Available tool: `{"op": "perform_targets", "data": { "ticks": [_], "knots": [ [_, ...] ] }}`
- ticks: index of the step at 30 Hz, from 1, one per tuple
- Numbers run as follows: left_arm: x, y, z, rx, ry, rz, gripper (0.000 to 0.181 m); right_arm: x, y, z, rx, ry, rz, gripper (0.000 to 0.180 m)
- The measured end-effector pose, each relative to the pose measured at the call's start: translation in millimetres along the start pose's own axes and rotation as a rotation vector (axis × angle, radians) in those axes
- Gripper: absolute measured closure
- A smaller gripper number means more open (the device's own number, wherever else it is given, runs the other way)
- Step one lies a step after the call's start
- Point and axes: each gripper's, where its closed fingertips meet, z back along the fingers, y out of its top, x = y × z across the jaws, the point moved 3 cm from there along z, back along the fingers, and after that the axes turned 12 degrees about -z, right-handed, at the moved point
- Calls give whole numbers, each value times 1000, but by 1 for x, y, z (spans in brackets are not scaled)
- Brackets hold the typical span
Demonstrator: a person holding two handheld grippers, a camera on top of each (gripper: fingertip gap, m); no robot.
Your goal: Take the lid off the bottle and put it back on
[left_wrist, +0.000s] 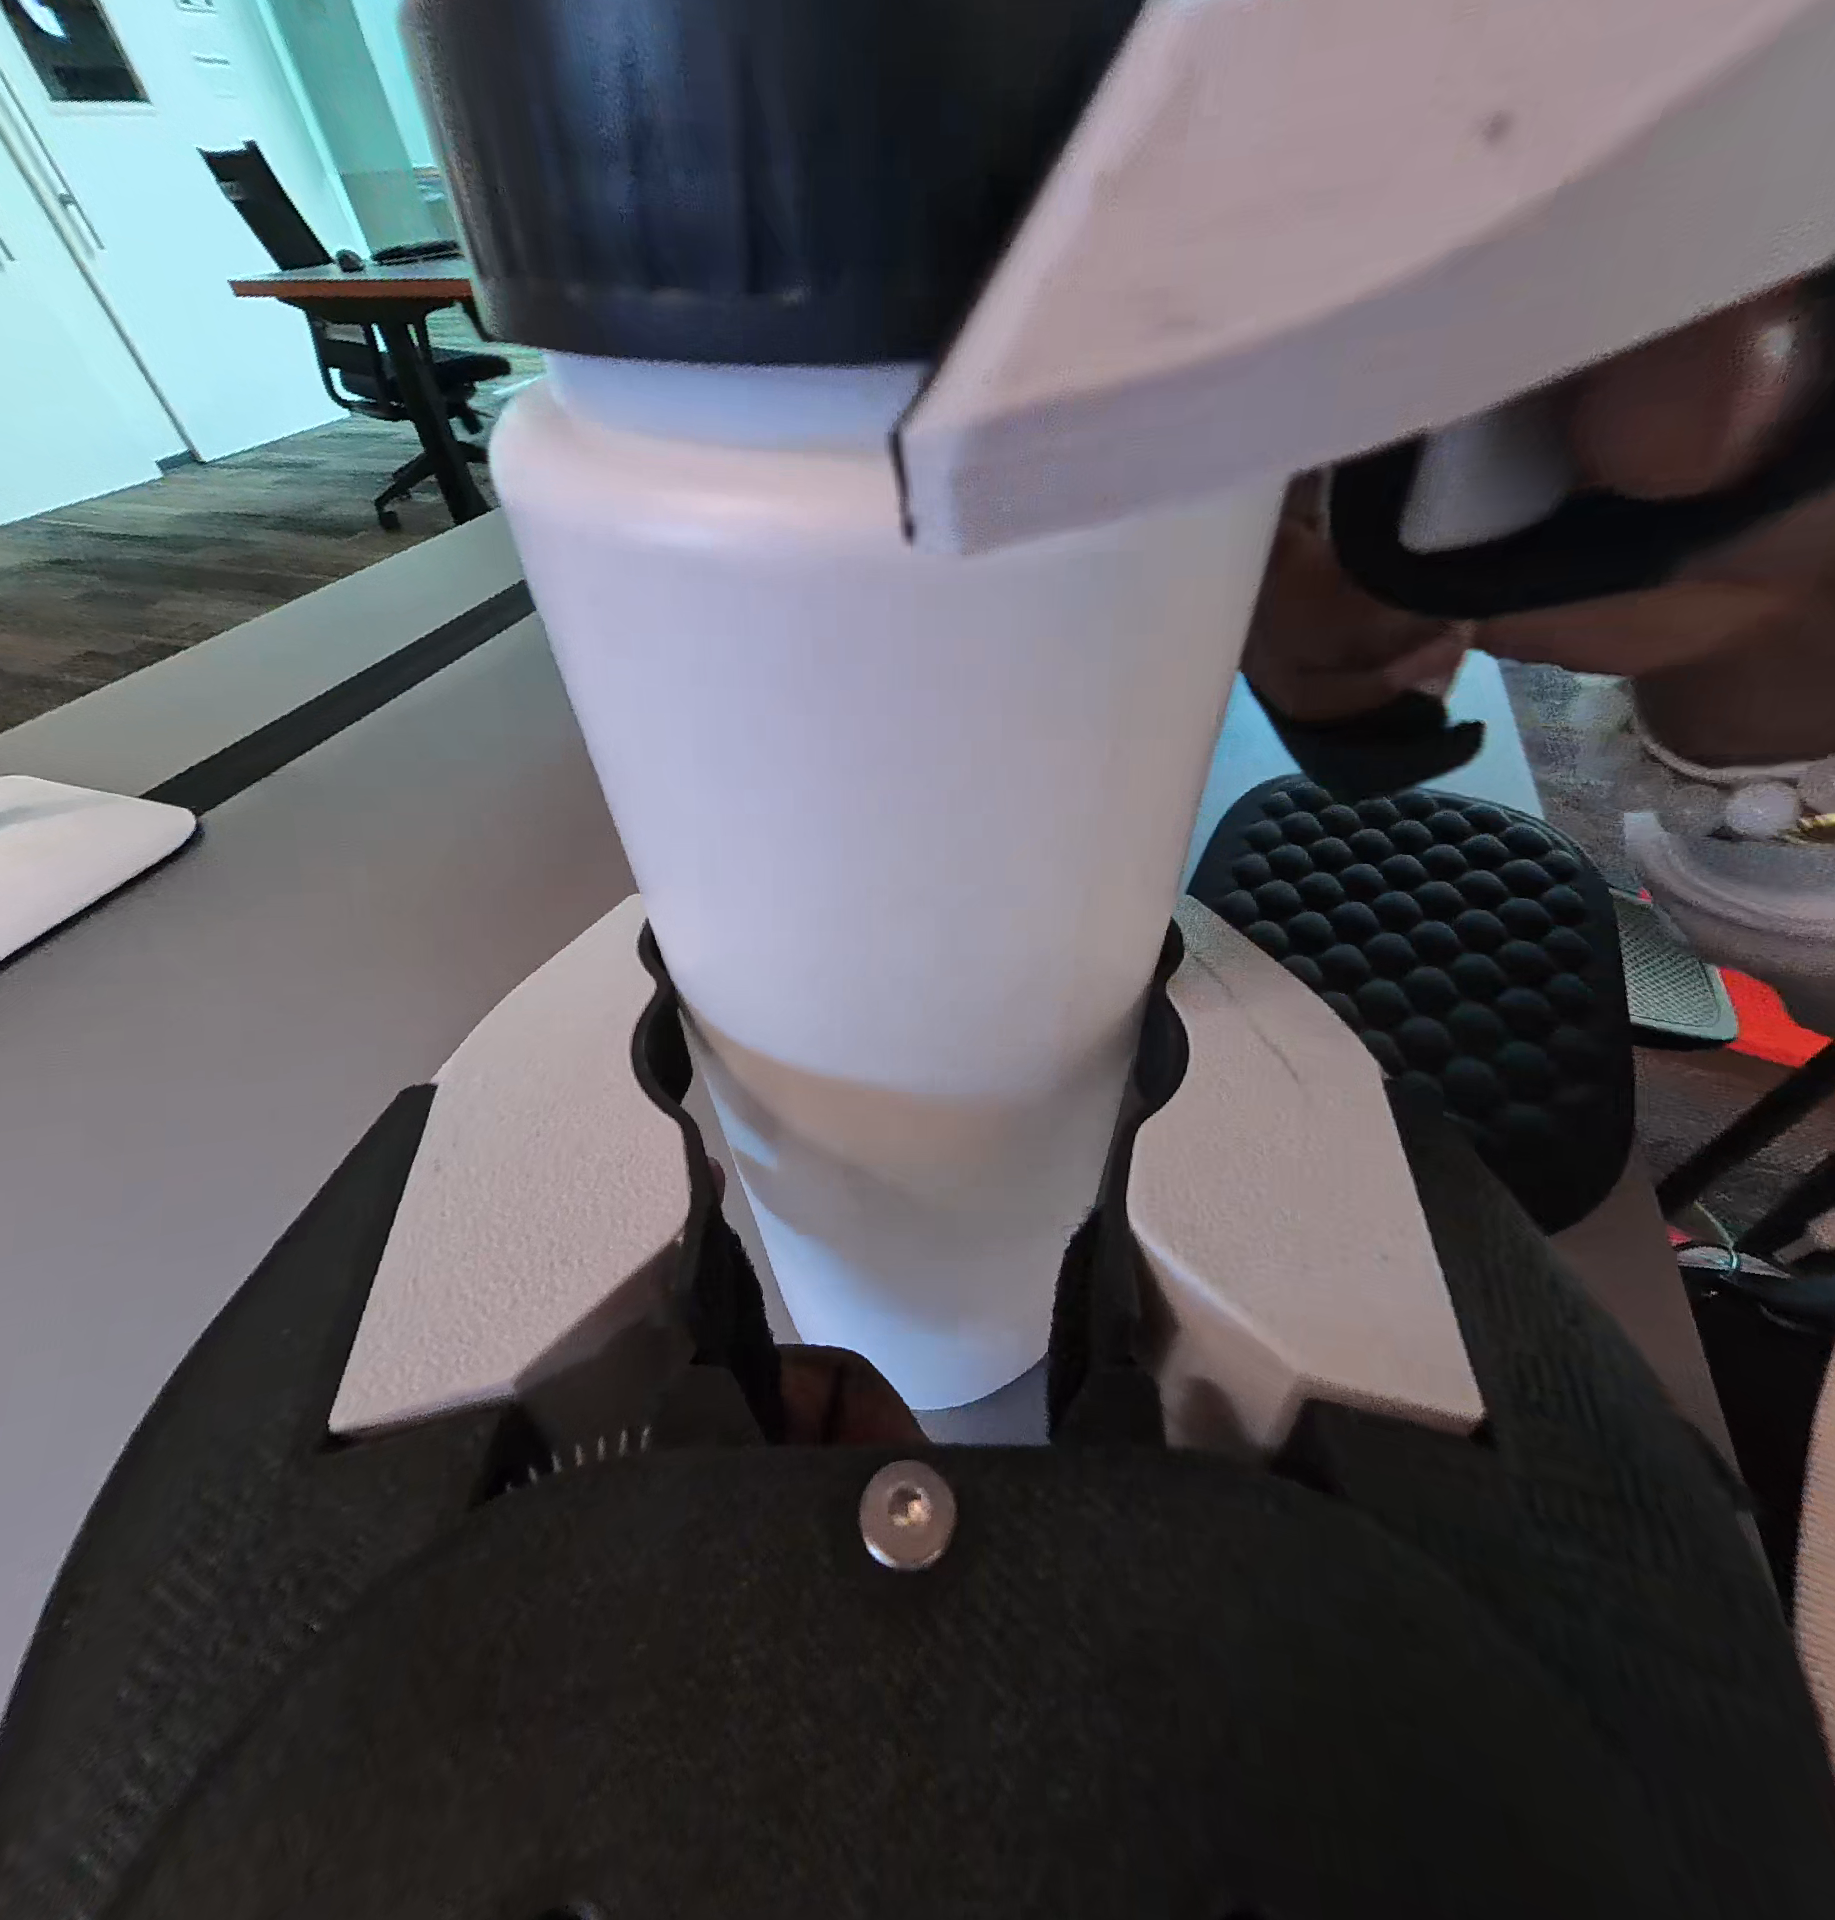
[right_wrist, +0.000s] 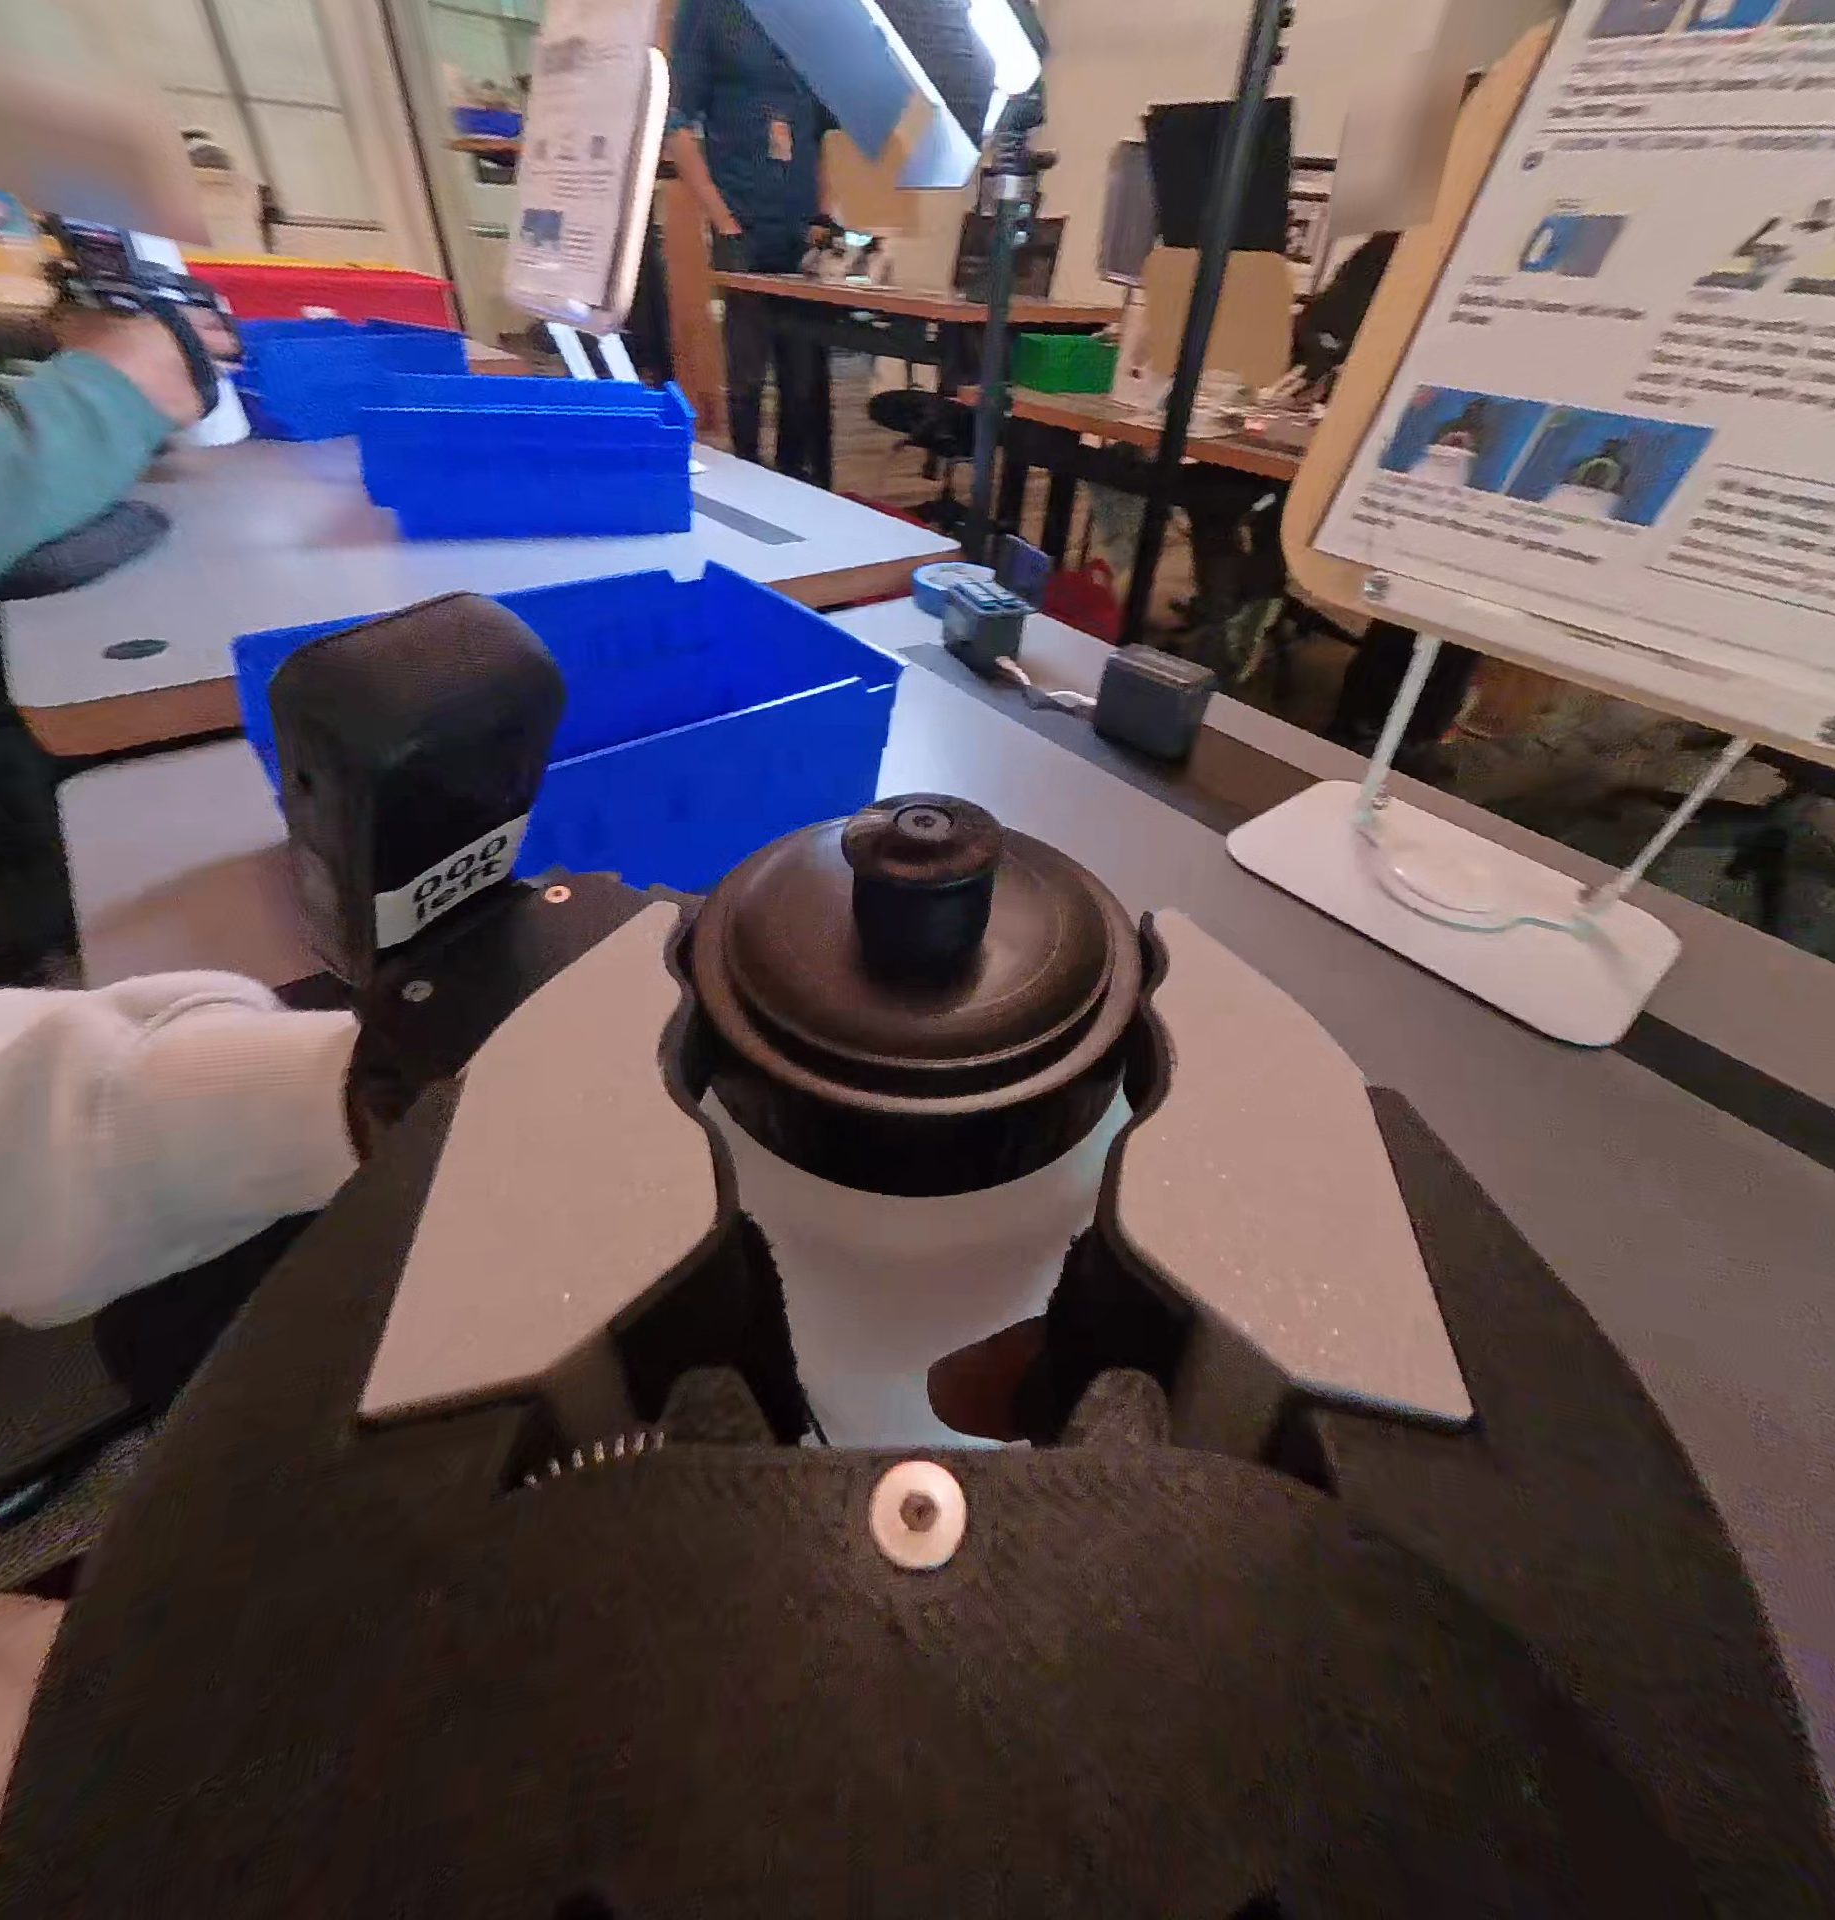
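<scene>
A white bottle point(left_wrist: 892, 727) stands upright on the grey table, with its black lid point(left_wrist: 726, 177) on the neck. My left gripper point(left_wrist: 913, 966) is shut on the bottle's lower body, one finger on each side. In the right wrist view, seen from above, my right gripper point(right_wrist: 913, 945) is shut on the ribbed rim of the lid point(right_wrist: 788, 997), which has a round spout on top. The white bottle point(right_wrist: 892, 1278) shows below it. One right finger point(left_wrist: 1308, 260) crosses the top right of the left wrist view against the lid. The bottle's base is hidden.
An open blue bin point(right_wrist: 705, 748) stands just behind the bottle. A sign stand with a white base point(right_wrist: 1464, 935) is at the right. The left gripper's body point(right_wrist: 414, 748) and a gloved hand point(right_wrist: 134, 1132) are at the left. A black chair back point(left_wrist: 1412, 987) is beside the table point(left_wrist: 269, 935). The left gripper's tips are roughly 9 centimeters from the right gripper's.
</scene>
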Motion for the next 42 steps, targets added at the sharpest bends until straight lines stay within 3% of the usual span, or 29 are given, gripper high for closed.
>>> {"op": "perform_targets", "data": {
  "ticks": [3,6,9,14,18,20,24,30,33,36,37,38,39,42],
  "knots": [
    [-3,-1,3,2,15,32,95,-4,-3,6,-3,-55,46,98],
    [-4,-2,4,9,-1,44,95,-11,-4,20,-14,53,-5,95],
    [-1,-1,1,4,-11,21,95,-1,-4,34,-51,129,25,108],
    [1,0,2,26,-61,21,95,2,7,27,-25,422,82,88],
    [5,1,3,41,-102,13,95,-5,7,11,-81,733,20,89],
    [5,0,4,43,-107,20,95,-2,9,4,-87,768,-16,103],
    [4,1,3,27,-76,21,95,-2,9,4,-34,645,-28,103],
    [6,2,-1,5,-24,6,95,-2,6,10,65,102,-53,103],
    [3,1,1,-2,-10,33,95,-7,2,17,112,-76,3,103],
    [-8,-2,5,4,4,75,95,-20,0,28,143,-68,9,108],
    [-10,-3,6,3,10,86,95,-28,-1,32,139,-19,24,120],
    [-11,-3,6,0,10,83,95,-41,-6,37,107,93,51,151],
    [-10,-3,5,-5,3,63,95,-53,-9,41,77,205,51,152],
    [-5,-2,2,-9,-7,14,95,-40,-1,49,89,196,79,134]
  ]
}}
